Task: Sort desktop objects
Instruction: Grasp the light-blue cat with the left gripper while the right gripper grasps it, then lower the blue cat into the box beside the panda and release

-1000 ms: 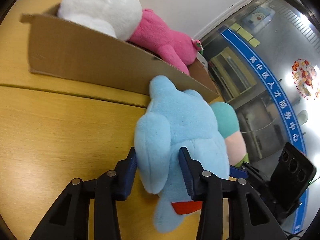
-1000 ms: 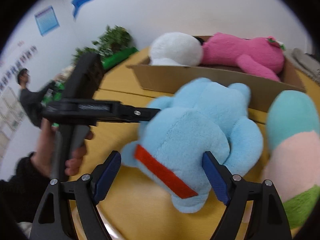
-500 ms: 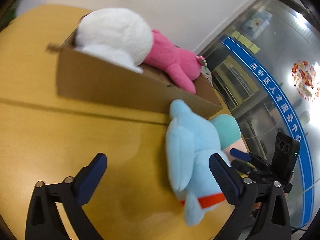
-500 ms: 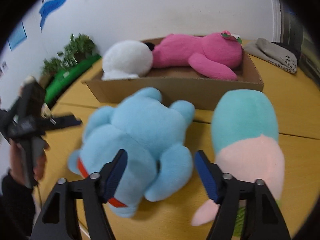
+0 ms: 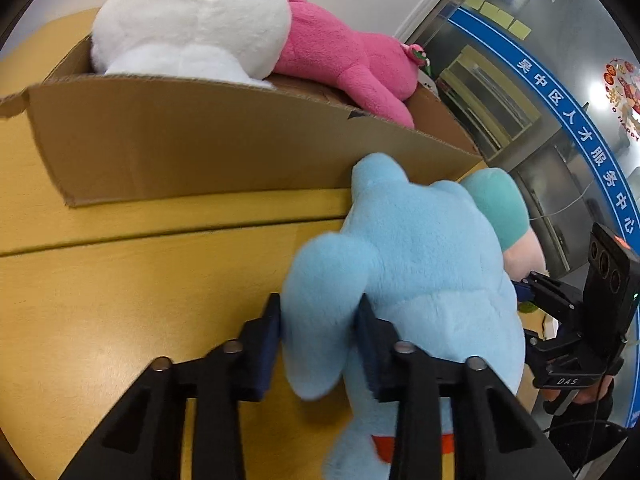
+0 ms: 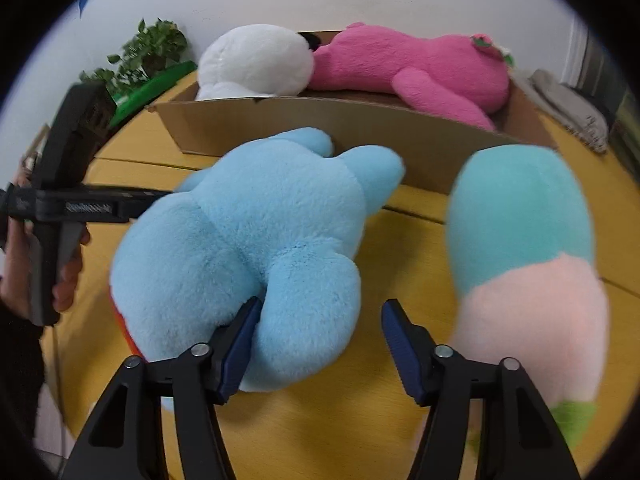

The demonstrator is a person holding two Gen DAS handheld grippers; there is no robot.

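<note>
A light blue plush toy (image 5: 420, 272) with a red-orange band lies on the yellow wooden table (image 5: 120, 300), just in front of a cardboard box (image 5: 180, 140). My left gripper (image 5: 320, 340) is shut on one of its soft limbs. In the right wrist view the same blue plush toy (image 6: 256, 232) fills the middle. My right gripper (image 6: 322, 344) is open; its left finger presses against a rounded limb and its right finger stands apart from it. The box (image 6: 360, 128) holds a white plush (image 6: 256, 60) and a pink plush (image 6: 420, 64).
A teal and pink plush (image 6: 520, 220) lies to the right of the blue one, close to the box wall. A potted plant (image 6: 148, 52) stands at the far left, and a grey cloth (image 6: 568, 104) lies beyond the box. A hand (image 6: 24, 280) holds the left tool.
Half a second ago my left gripper stood wide open beside the blue plush; now it is shut on its limb. My right gripper has moved in closer to the plush.
</note>
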